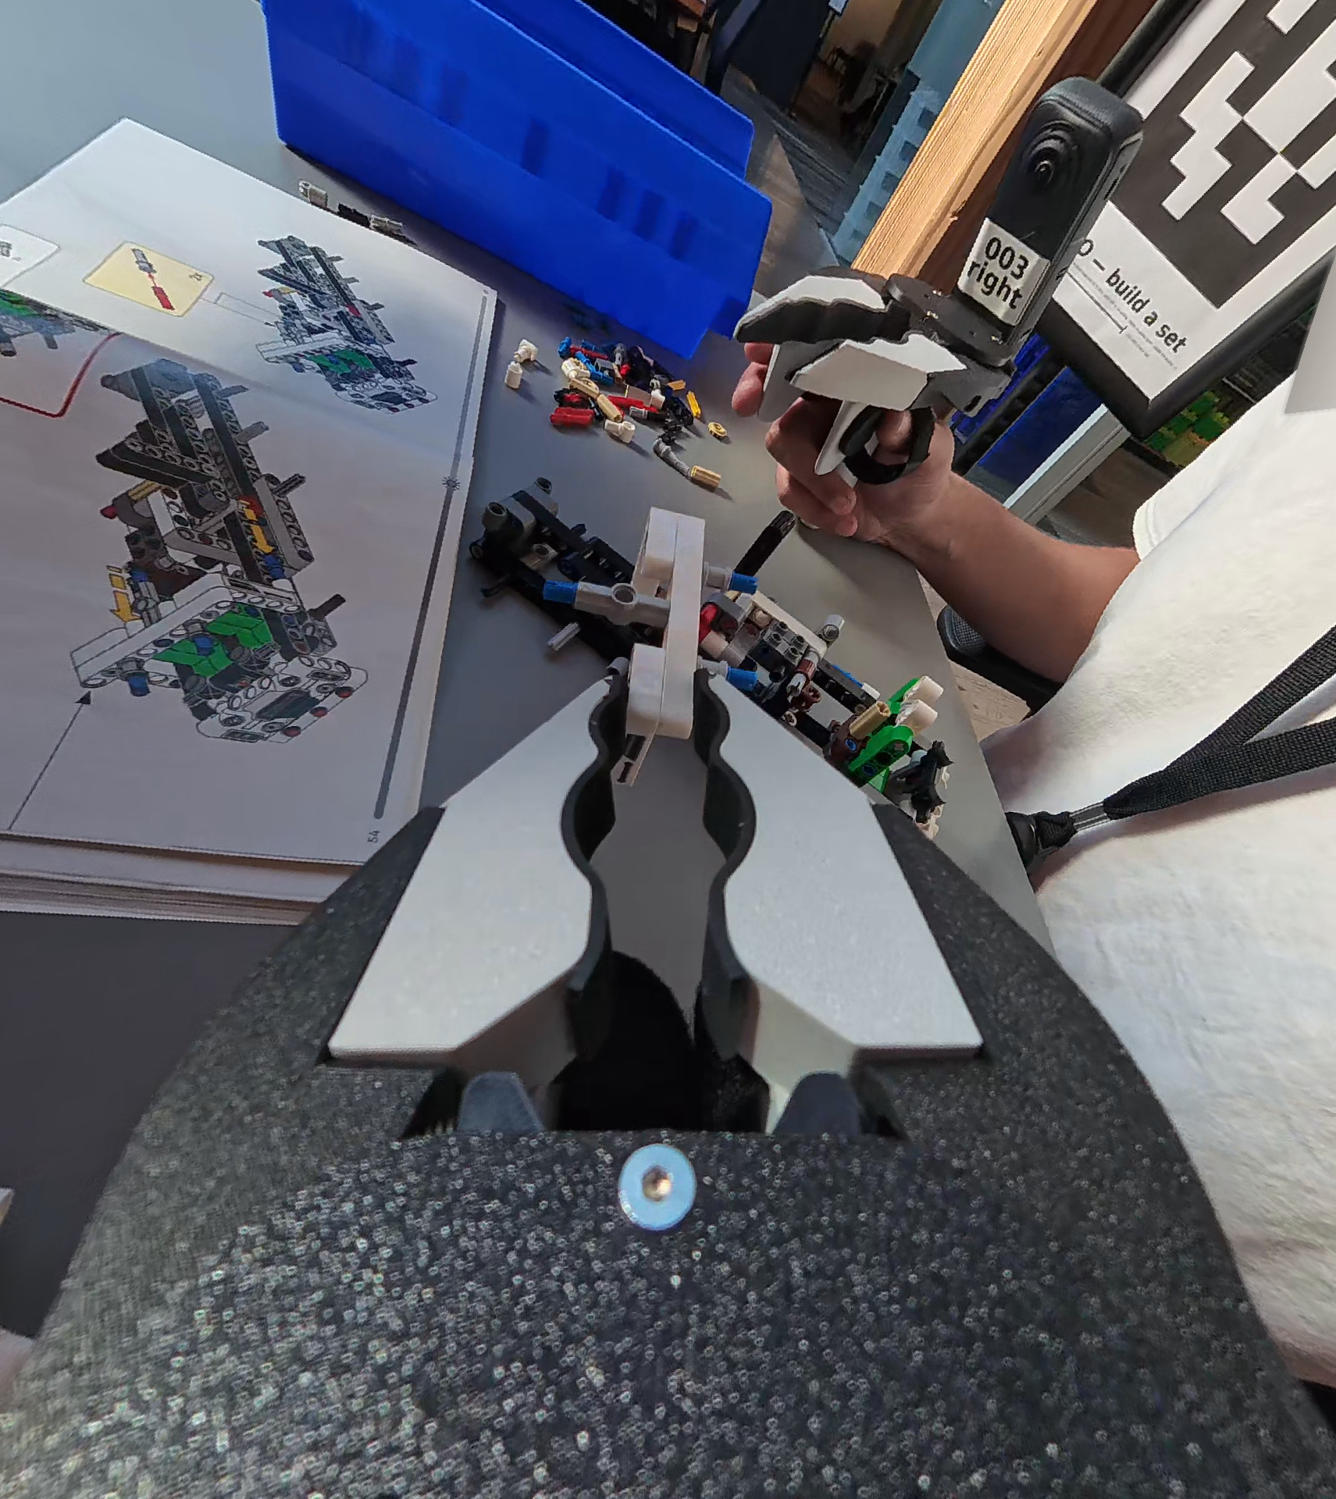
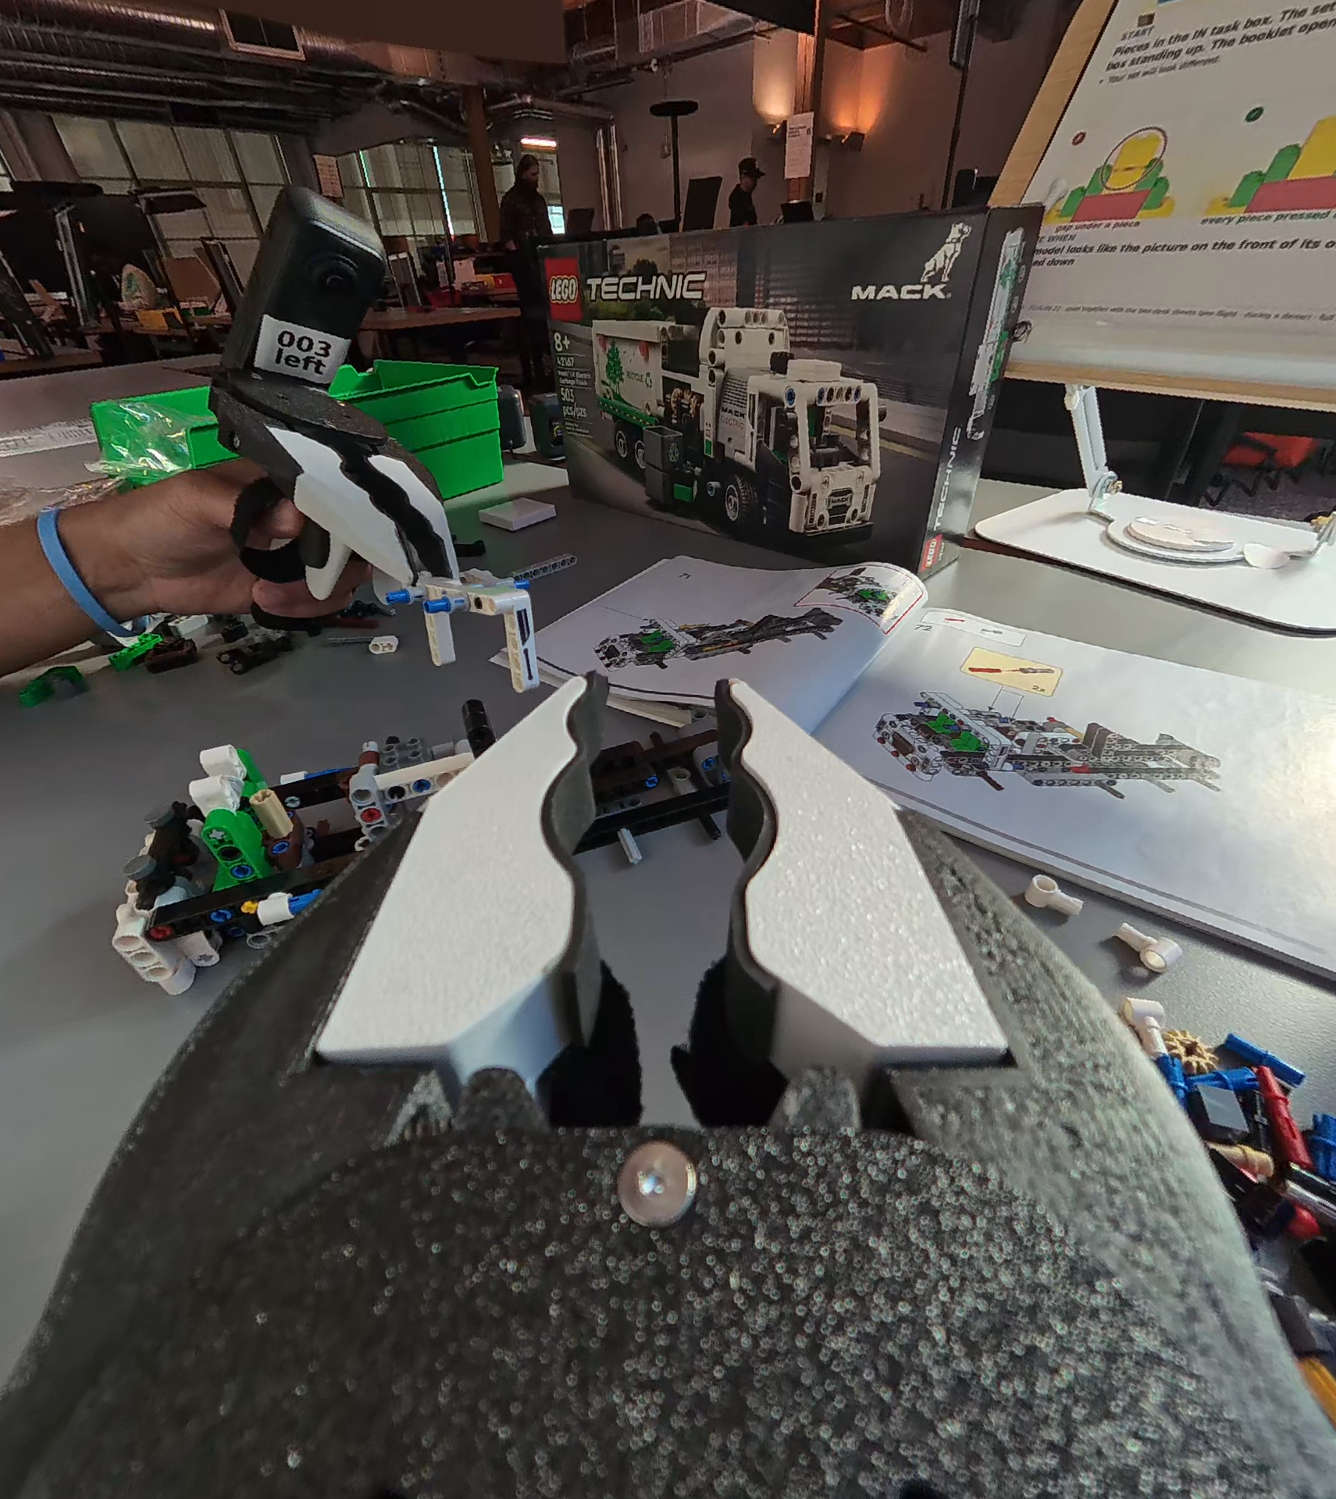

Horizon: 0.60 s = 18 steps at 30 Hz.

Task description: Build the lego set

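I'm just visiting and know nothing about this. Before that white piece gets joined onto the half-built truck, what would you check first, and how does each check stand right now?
1. Left tongs hold the white sub-assembly firmly: ok, they are shut on its end and it hangs above the table.
2. Right tongs free to help: ok, open and holding nothing.
3. Half-built chassis lies steady on the grey table: ok, nothing holds it.
4. Blue pins on the sub-assembly line up with holes in the chassis: cannot tell.
5. Instruction booklet open and in sight: ok.
6. Spare parts pile within reach: ok, probably; it lies beside the booklet.
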Available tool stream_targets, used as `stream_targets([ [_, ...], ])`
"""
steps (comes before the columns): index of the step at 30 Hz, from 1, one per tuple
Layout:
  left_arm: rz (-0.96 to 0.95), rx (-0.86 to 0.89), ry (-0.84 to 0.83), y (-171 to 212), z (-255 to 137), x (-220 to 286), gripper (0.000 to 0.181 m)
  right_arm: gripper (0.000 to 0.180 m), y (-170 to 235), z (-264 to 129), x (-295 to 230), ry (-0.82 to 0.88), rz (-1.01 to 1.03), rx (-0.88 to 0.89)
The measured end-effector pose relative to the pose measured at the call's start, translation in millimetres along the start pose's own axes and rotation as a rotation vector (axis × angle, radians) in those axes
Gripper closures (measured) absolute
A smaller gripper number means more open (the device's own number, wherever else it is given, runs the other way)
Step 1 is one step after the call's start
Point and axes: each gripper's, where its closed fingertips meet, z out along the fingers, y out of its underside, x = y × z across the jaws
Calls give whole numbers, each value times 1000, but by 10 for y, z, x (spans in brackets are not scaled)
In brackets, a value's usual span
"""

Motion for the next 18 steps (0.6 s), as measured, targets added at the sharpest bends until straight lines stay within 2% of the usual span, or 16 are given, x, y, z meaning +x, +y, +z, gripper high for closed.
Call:
stream_targets([
  [5,-25,17,5,-22,-24,-18,167,154,-2,-1,5,0,5,1],
  [14,-275,64,67,3,-74,-145,167,154,-1,-1,9,-1,11,1],
  [18,-295,84,84,-21,-104,-146,168,154,-2,-2,-4,-2,0,2],
])
